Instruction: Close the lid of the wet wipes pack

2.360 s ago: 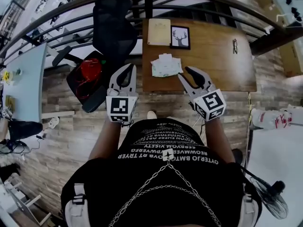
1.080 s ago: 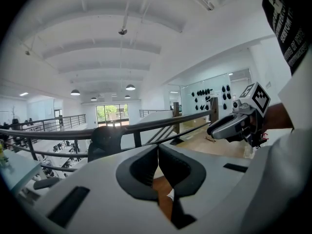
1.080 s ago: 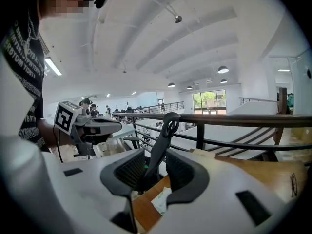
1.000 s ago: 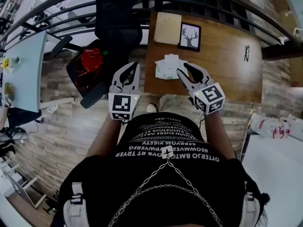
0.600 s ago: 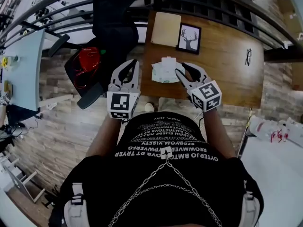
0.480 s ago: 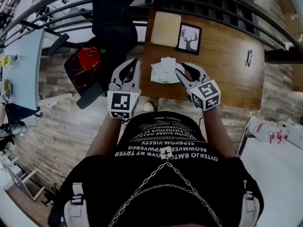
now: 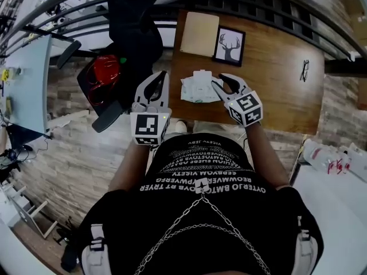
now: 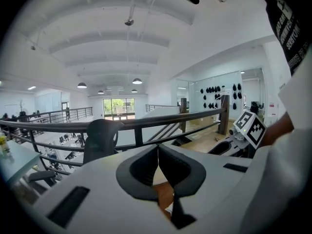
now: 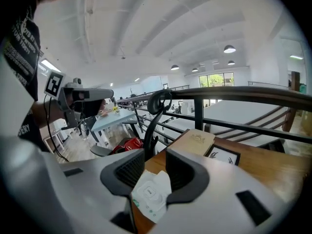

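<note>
The wet wipes pack is white and flat and lies near the front left edge of the wooden table. A white flap sticks out at its far edge. My right gripper hovers at the pack's right side, jaws apart with nothing between the pads. In the right gripper view the pack shows through the gap of that gripper, lower down on the table. My left gripper is off the table's left edge, beside the pack, its jaws shut and empty; the left gripper view shows that gripper with pads meeting.
A framed deer picture and a beige board lie at the table's far side, a pair of glasses to the right. A black office chair with a red bag stands left of the table. A railing runs behind.
Both grippers have come forward toward the pack. The right one has sunk and now sits at the pack's right side; the left has edged nearer the table's left edge.
</note>
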Motion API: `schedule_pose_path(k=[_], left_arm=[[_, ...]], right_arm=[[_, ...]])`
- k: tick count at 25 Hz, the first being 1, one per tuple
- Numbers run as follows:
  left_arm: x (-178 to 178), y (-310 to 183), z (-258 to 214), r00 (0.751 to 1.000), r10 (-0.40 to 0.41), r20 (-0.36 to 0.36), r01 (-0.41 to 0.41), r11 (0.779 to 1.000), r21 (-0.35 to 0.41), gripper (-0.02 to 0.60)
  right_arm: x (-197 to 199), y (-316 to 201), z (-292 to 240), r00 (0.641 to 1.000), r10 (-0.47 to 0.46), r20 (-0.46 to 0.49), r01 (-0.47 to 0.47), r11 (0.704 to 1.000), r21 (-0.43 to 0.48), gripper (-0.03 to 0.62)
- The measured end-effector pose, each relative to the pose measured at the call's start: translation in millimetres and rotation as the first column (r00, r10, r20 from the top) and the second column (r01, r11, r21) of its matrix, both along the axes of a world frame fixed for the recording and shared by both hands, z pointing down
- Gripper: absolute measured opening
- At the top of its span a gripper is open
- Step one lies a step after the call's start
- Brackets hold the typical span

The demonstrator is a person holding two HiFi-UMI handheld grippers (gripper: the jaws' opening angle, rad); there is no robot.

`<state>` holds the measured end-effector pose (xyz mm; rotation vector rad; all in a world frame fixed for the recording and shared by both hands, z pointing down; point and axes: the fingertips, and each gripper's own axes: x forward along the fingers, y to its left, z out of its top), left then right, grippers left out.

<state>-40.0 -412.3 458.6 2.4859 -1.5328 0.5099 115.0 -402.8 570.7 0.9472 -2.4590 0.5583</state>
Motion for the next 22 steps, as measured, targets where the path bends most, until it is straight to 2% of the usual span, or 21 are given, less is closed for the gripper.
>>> schedule_pose_path(k=[4, 14, 22], left_arm=[[6.7, -1.6, -0.8, 0.999, 0.004, 0.044, -0.005, 1.0, 0.019, 0.028], [14.2, 2.6, 7.8, 0.999, -0.016, 0.046, 0.016, 1.0, -0.012, 0.028], [12.7, 14.4, 11.2, 0.996, -0.024, 0.085, 0.027, 0.999, -0.03, 0.028]], right_arm=[[0.8, -6.7, 31.4, 1.0, -0.012, -0.009, 0.012, 0.999, -0.032, 0.135], [-6.2, -5.4, 112.3, 0.998, -0.054, -0.035, 0.046, 0.981, -0.188, 0.137], [-1.5, -8.7, 171.3, 0.996, -0.048, -0.073, 0.023, 0.949, -0.315, 0.201]])
